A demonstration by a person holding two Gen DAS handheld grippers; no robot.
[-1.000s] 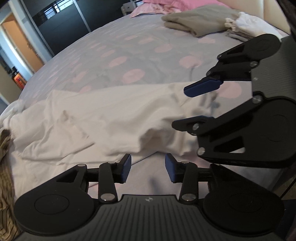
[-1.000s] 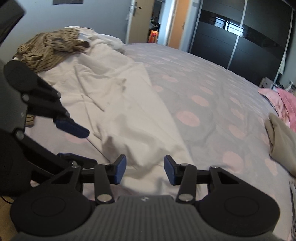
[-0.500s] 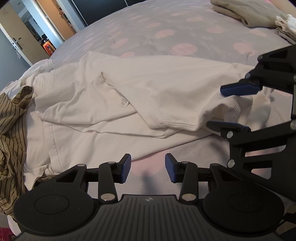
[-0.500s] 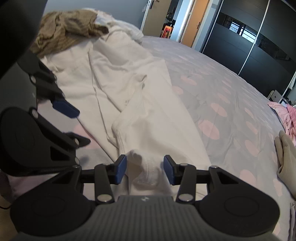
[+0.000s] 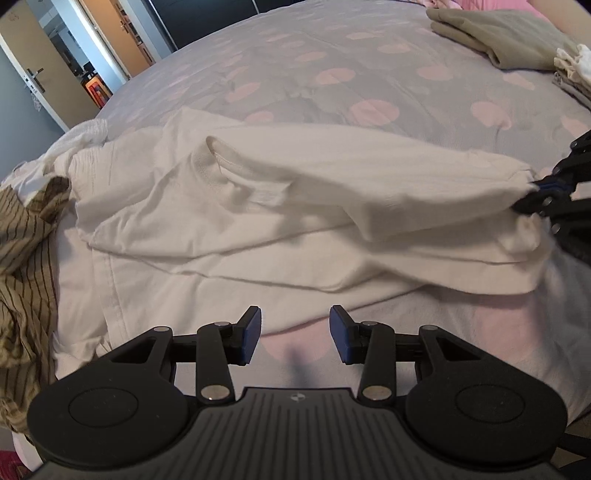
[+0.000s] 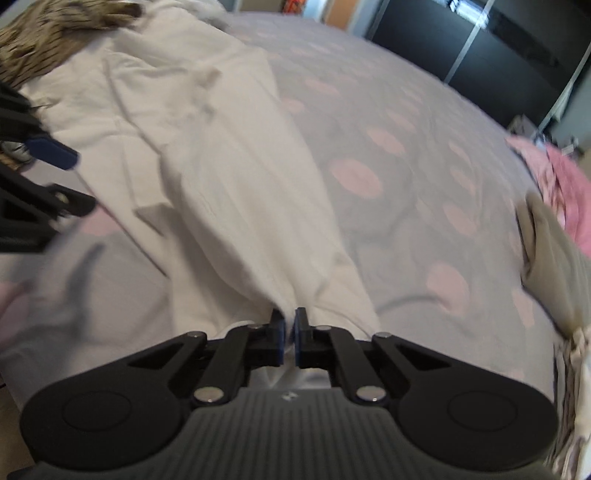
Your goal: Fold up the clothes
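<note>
A white T-shirt is spread, rumpled, across the near edge of the bed, its neck opening and label seen toward the middle. One end of it is pinched and drawn taut by the right gripper, whose jaws are clenched on the cloth. The left gripper is held released above the near hem, nothing grasped. No fold has yet been made, so most of the work is judged to remain. A striped garment is heaped at the left edge. Folded beige clothes at the far right corner are shown clearly only by the left view; a pink garment beyond them is shown better by the right view.
</note>
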